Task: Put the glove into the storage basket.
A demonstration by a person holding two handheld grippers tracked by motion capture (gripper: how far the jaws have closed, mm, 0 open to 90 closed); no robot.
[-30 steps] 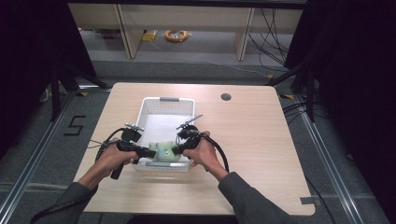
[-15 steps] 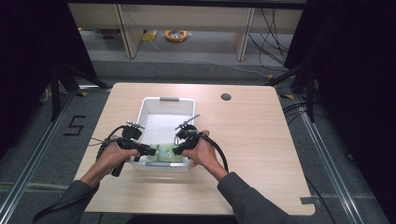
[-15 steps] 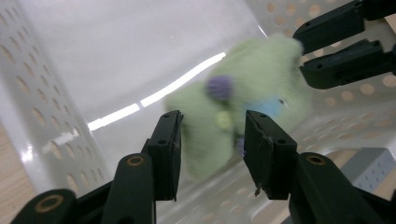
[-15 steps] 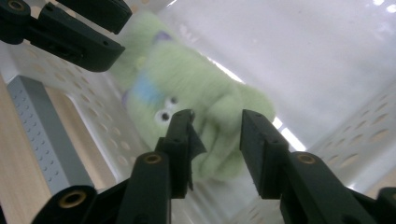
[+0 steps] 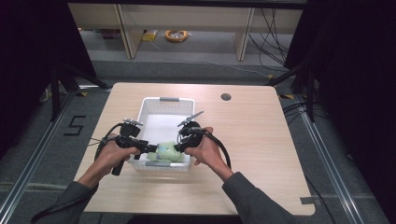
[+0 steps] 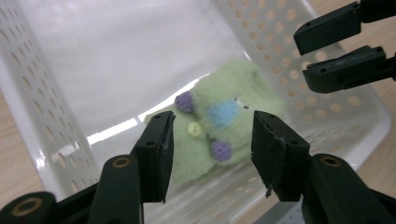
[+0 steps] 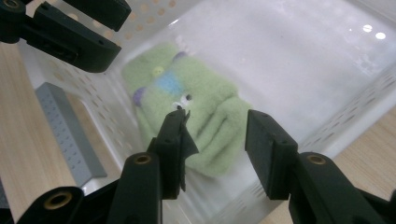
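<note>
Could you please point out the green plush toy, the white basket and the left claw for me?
green plush toy [image 6: 219, 116], left gripper view, on its blue patch.
white basket [image 5: 169, 100], high view, on its far rim.
left claw [image 6: 212, 142], left gripper view, midway between its tips.

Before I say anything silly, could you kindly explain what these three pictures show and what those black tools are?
A person sits at a wooden table with a hand-held two-jaw tool in each hand: the left gripper and the right gripper. One picture looks down from above; the other two come from cameras riding on each gripper. A white basket stands on the table, with a green soft toy lying in its near end. Both grippers' jaws have just been opening, and the toy lies loose beyond them, unheld.
</note>
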